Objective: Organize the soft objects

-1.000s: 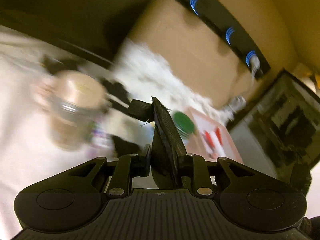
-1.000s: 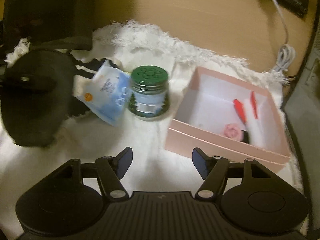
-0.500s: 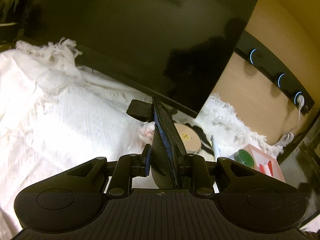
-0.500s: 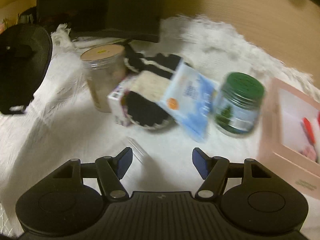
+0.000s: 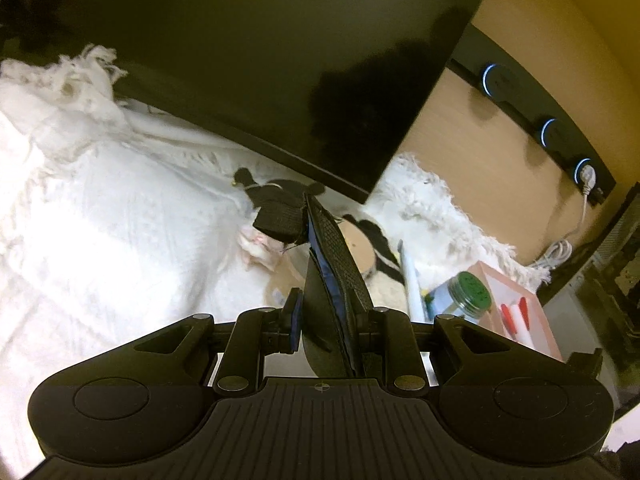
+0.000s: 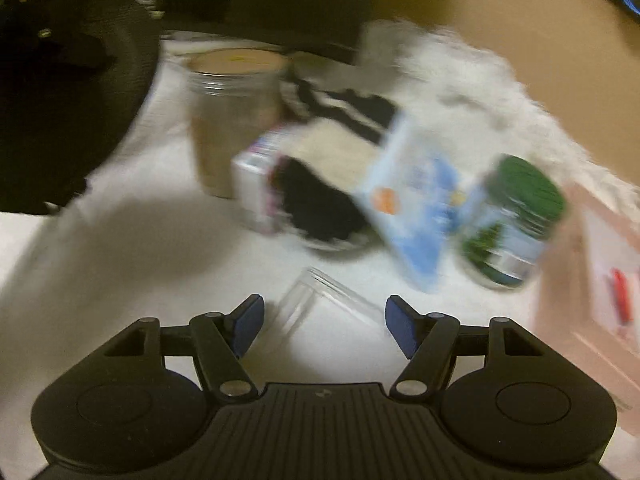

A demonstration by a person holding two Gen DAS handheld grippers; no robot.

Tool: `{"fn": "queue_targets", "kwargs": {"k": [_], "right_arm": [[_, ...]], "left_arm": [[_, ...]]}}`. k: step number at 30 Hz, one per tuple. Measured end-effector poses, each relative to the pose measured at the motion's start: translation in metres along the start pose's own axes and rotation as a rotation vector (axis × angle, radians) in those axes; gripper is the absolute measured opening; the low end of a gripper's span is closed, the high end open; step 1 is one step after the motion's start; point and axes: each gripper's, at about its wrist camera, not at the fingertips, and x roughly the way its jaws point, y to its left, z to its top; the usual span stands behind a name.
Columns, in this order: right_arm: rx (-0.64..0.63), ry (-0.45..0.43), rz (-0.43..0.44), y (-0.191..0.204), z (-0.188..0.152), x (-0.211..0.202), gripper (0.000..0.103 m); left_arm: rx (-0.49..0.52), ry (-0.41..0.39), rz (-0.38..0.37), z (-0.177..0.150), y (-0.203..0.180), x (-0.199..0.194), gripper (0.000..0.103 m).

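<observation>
L gripper point(image 5: 326, 316) clamps black mesh pouch point(image 5: 332, 264) upright btwn pads. R gripper point(image 6: 324, 320) wide, empty; clear plastic piece point(image 6: 320, 300) just ahead.

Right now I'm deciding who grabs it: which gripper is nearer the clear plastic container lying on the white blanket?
Right. The right gripper is open with the clear plastic container just ahead between its fingers. The left gripper, shut on a black mesh pouch, is off to the side.

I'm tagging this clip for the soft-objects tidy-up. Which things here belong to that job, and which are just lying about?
Belongs to the job:
- black mesh pouch, clamped in the left gripper
- black-and-white knitted cloth
- pink box

Just lying about:
- green-lidded jar
- tan-lidded jar
- blue packet
- monitor
</observation>
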Motion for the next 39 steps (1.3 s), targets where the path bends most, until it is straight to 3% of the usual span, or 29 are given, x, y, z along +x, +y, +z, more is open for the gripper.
{"fn": "queue_targets", "kwargs": {"k": [3,6,11,16,17,18,25,27,34,37,39], "right_arm": [[0.068,0.021,-0.029,-0.028,-0.010,-0.004,0.068],[0.169,0.037,0.005,-0.054,-0.023,-0.005,0.071],[0.240,0.020,0.037,-0.065,-0.035,-0.010,0.077],[0.247,0.024,0.073,-0.062,-0.036,-0.010,0.092],[0.248,0.034,0.092,-0.063,-0.036,-0.007,0.101],[0.244,0.044,0.109,-0.063,-0.034,-0.004,0.103],[0.144,0.089,0.102,-0.055,-0.029,-0.002,0.102],[0.150,0.074,0.104,-0.054,-0.029,-0.005,0.097],[0.136,-0.002,0.103,-0.035,-0.018,-0.009,0.096],[0.114,0.004,0.125,-0.022,-0.009,-0.001,0.092],[0.134,0.025,0.146,-0.020,-0.004,0.009,0.082]], "left_arm": [[-0.004,0.014,-0.022,-0.003,-0.006,0.006,0.025],[0.000,0.031,-0.039,-0.006,-0.012,0.013,0.025],[-0.001,0.055,-0.056,-0.009,-0.022,0.021,0.025],[0.014,0.049,-0.052,-0.009,-0.028,0.021,0.025],[0.016,0.046,-0.046,-0.008,-0.028,0.020,0.025],[0.019,0.043,-0.039,-0.009,-0.028,0.019,0.025],[-0.006,0.020,-0.003,-0.009,-0.016,0.007,0.025],[-0.017,0.017,0.012,-0.009,-0.011,0.004,0.025],[-0.052,0.016,0.034,-0.011,0.002,-0.004,0.025],[-0.060,0.020,0.031,-0.013,0.004,-0.004,0.025],[-0.060,0.027,0.027,-0.014,0.003,-0.003,0.025]]}}
